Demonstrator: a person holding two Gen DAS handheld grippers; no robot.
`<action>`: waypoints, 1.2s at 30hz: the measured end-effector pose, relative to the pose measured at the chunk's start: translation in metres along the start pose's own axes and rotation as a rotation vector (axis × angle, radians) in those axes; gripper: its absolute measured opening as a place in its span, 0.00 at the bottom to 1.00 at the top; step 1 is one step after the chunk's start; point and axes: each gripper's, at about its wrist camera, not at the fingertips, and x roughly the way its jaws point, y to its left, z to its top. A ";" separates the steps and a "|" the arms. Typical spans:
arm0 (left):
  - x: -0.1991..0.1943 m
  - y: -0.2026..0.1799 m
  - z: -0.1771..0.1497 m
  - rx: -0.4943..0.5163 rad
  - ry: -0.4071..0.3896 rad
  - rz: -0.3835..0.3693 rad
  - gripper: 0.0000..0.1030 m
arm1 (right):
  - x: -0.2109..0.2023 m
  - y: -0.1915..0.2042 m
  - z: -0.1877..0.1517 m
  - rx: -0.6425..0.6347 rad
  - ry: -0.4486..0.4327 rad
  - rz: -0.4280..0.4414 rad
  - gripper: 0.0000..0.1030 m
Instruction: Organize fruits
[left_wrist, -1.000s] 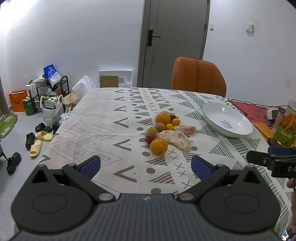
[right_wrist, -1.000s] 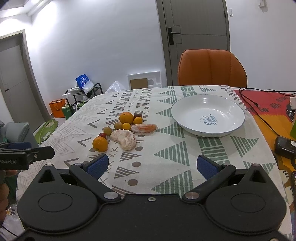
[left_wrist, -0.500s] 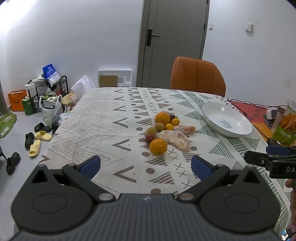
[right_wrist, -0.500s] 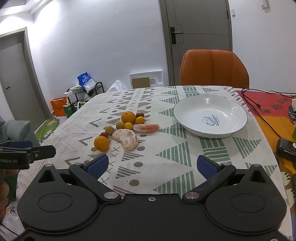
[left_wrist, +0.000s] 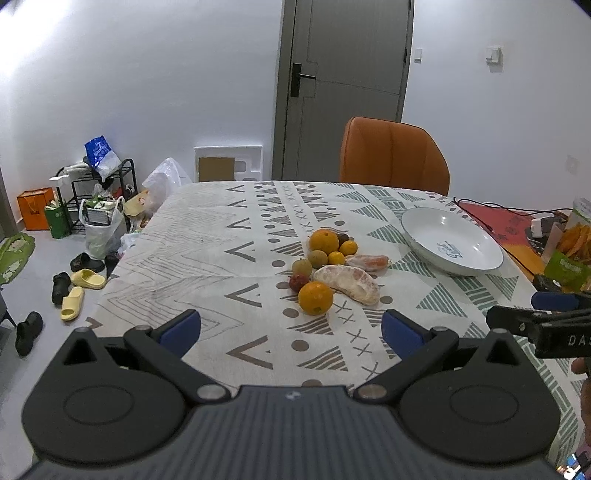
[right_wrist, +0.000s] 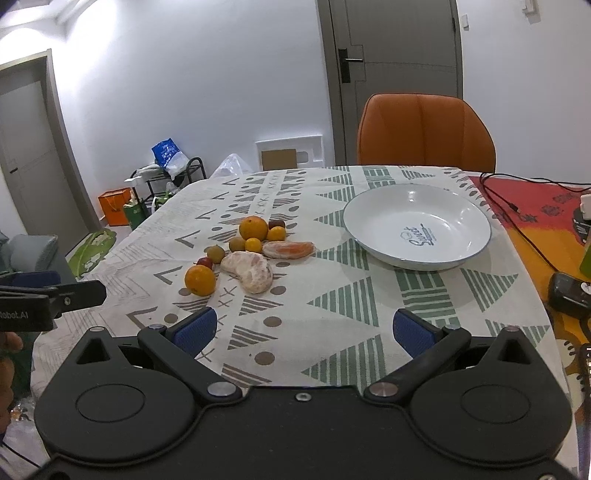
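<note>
1. Fruit pile (right_wrist: 243, 254) lies mid-table on the cloth, left of the empty white bowl (right_wrist: 417, 225).
2. Left gripper (left_wrist: 291, 332) and right gripper (right_wrist: 303, 330) both hang with fingers spread, holding nothing.
3. Nearest orange (left_wrist: 315, 297) sits straight ahead of the left gripper, likely the closer tool.
4. Only the right view shows the bowl's printing clearly.

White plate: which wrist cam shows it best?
Right wrist. The white plate sits near centre, large, whole rim and printed logo visible, nothing in it. In the left wrist view the plate is smaller, off to the right, seen more obliquely.
</note>
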 end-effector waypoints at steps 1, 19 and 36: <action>0.000 0.000 0.000 0.000 0.002 -0.003 1.00 | 0.000 0.000 0.000 0.000 0.002 0.000 1.00; 0.005 0.000 -0.002 0.012 -0.003 -0.002 1.00 | 0.005 -0.003 0.002 0.009 -0.029 0.033 1.00; 0.046 0.001 0.005 -0.011 0.036 -0.040 0.99 | 0.044 -0.011 0.007 0.027 0.003 0.106 0.87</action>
